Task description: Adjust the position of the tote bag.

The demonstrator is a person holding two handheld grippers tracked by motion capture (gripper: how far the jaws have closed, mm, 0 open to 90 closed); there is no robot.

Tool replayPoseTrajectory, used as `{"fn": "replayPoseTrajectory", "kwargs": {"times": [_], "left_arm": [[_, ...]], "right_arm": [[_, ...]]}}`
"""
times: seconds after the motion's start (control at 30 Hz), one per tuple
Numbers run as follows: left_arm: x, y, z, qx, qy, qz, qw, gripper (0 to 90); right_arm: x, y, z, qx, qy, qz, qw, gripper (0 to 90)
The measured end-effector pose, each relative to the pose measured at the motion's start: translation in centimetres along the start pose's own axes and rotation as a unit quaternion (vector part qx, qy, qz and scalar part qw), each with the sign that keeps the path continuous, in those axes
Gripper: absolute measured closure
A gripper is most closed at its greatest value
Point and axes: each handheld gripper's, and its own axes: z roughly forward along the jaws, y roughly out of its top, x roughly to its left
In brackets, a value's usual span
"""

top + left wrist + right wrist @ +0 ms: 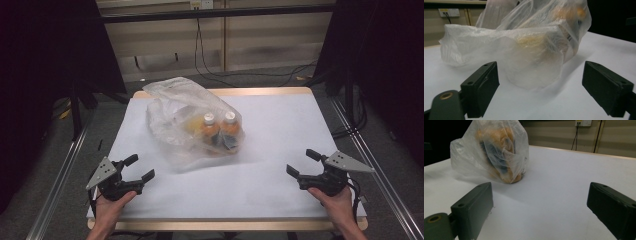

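Note:
A clear plastic bag (187, 120) lies on the white table top (270, 140), left of centre. Inside it stand two bottles (220, 131) of orange drink with white caps. My left gripper (139, 167) rests near the front left corner, open, its jaws pointing toward the bag with nothing between them. In the left gripper view the bag (524, 50) looms close ahead of the spread jaws. My right gripper (303, 162) is open near the front right corner, aimed left toward the bag (491, 152), which sits well beyond its jaws.
The table (225, 220) has a wooden rim at front and back. Metal rails (60, 175) run along both sides on the floor. Cables (210, 65) hang against the back wall. Dark curtains stand left and right.

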Motion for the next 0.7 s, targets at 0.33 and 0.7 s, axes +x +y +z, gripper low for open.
{"fn": "replayPoseTrajectory", "kwargs": {"times": [0.33,0.7], "left_arm": [[-0.1,0.2,0.3,0.038,-0.023,-0.021,0.9988,18.7],[-0.8,0.5,0.2,0.073,-0.034,-0.026,0.9964,33.8]], "right_arm": [[0.1,-0.1,0.5,0.021,0.013,-0.004,0.9997,14.2],[0.6,0.0,1.4,0.053,0.052,0.001,0.9973,30.3]]}}
